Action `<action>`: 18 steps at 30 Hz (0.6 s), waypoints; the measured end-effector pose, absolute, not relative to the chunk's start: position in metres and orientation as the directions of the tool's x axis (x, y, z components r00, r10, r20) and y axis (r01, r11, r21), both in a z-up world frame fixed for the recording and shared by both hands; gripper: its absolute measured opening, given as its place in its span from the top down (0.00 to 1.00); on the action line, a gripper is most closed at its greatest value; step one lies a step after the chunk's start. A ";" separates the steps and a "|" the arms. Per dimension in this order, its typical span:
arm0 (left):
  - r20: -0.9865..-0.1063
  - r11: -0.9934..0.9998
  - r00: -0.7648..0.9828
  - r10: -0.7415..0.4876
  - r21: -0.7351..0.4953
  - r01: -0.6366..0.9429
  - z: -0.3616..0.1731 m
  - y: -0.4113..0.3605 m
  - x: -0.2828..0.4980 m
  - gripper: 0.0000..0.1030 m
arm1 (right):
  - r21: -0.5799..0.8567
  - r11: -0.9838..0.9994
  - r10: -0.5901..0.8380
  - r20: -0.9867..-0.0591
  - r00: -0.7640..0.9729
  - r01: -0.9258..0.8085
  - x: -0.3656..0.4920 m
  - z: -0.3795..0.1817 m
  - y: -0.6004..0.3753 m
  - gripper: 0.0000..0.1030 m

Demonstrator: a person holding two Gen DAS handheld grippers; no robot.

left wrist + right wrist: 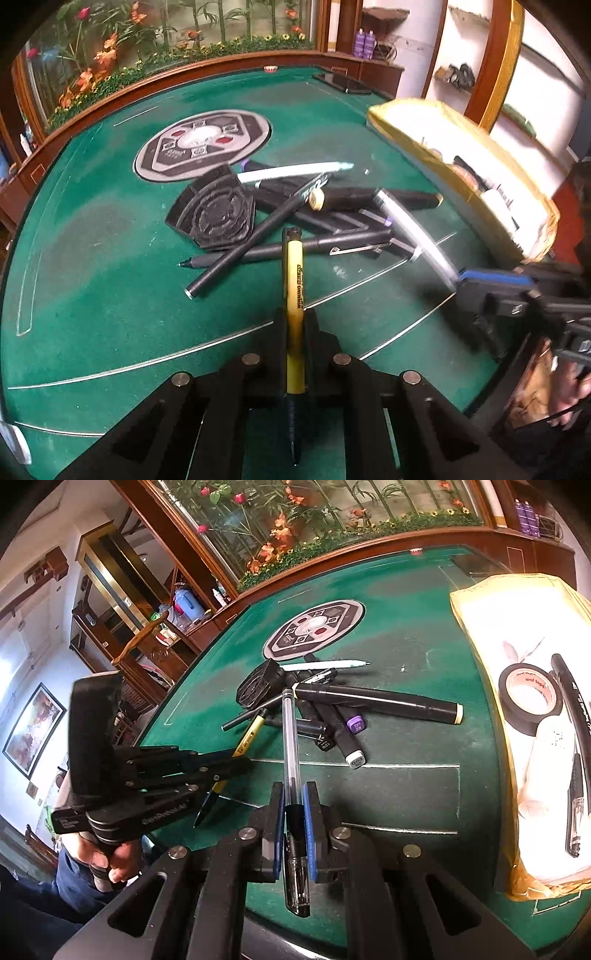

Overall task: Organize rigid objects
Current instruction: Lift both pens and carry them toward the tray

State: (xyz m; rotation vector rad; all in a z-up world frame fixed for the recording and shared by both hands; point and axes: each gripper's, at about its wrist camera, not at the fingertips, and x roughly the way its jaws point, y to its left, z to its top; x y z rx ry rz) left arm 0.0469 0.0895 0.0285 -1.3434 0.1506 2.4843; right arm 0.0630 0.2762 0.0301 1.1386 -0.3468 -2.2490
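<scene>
1. The left gripper is on the left side of the table. Its fingers are pinching a yellow pen. The pen stands along the fingers, so its long axis points forward to the pile, and its dark tip comes back toward the camera.

2. In the middle lies the pile of pens and markers, on the green felt, just in front of both grippers. The pieces cross each other. The long black marker lies almost sideways, and a black ribbed block touches the left end of the pile. These things are not yet sorted.

3. The right gripper is pressed on a clear ballpoint pen. This pen also runs along the fingers, with its black cap near the camera.

4. On the far right is the yellow-rimmed tray. Inside it I see a roll of tape, a white tube and some dark pens.

5. My judgement: the tray lies to the right of both grippers, and the right one is nearer to it. The pens in the tray lie roughly front to back, so the clear pen needs little turning; the yellow pen must travel across, over the pile.
</scene>
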 end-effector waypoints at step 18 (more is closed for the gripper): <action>-0.737 -0.844 -0.461 0.493 -0.277 -0.460 0.091 0.181 0.024 0.92 | 0.495 -0.830 -0.532 -0.561 -0.634 0.258 0.062 0.063 0.359 0.91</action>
